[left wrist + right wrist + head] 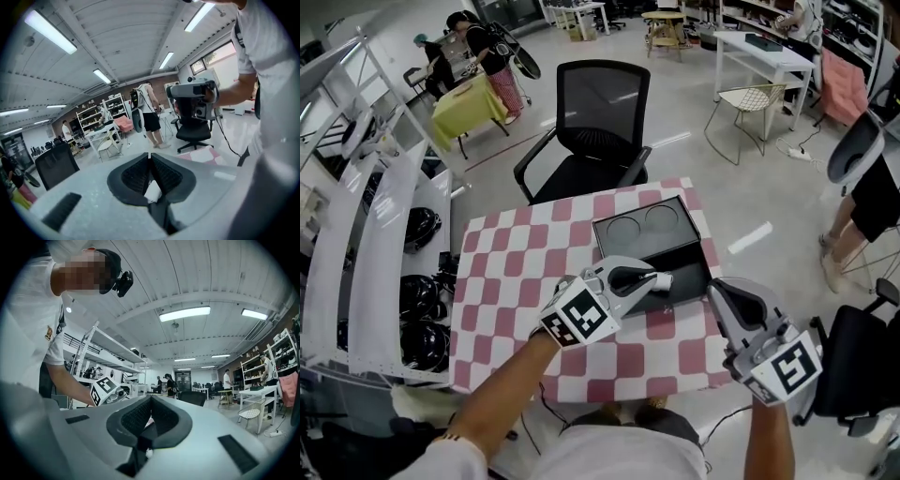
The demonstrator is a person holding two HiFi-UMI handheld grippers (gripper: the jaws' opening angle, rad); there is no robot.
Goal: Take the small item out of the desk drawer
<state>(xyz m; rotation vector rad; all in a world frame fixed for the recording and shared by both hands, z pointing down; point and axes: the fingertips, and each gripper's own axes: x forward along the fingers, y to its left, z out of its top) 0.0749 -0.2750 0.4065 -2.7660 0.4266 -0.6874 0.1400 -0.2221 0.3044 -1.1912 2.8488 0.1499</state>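
Note:
A black desk drawer unit with two round recesses on top stands on the checkered table, and its drawer is pulled out toward me. My left gripper hovers over the open drawer, raised and level. In the left gripper view a small white item sits pinched low between the closed jaws of the left gripper. My right gripper hangs just right of the drawer near the table's front right corner. In the right gripper view the right gripper has its pads meeting, with nothing seen between them.
A black mesh office chair stands behind the table. Another black chair is close on the right. White shelving runs along the left. Several people and desks are farther off in the room.

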